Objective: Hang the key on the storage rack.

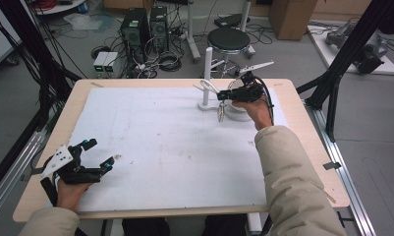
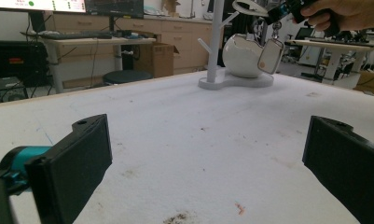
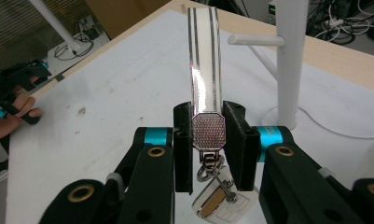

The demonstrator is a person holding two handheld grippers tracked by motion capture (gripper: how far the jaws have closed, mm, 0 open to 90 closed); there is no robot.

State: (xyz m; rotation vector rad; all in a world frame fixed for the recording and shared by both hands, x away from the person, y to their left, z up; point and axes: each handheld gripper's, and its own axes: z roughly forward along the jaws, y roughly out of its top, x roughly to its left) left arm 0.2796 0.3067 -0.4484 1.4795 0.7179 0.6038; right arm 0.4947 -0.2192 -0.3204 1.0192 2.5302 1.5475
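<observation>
The black two-jaw left gripper (image 1: 97, 154) rests low in the person's left hand (image 1: 69, 192), jaws spread wide apart. The black right gripper (image 1: 223, 96), held raised in the right hand (image 1: 257, 110), has its jaws clamped together

Grey floor (image 1: 293, 59) with tangled cables (image 1: 160, 61), computer towers (image 1: 144, 27), a round stool (image 1: 228, 39).

Striped white keychain strap (image 3: 202, 60) with dangling tag (image 3: 219, 205), clamped upright beside stand (image 3: 287, 60).
</observation>
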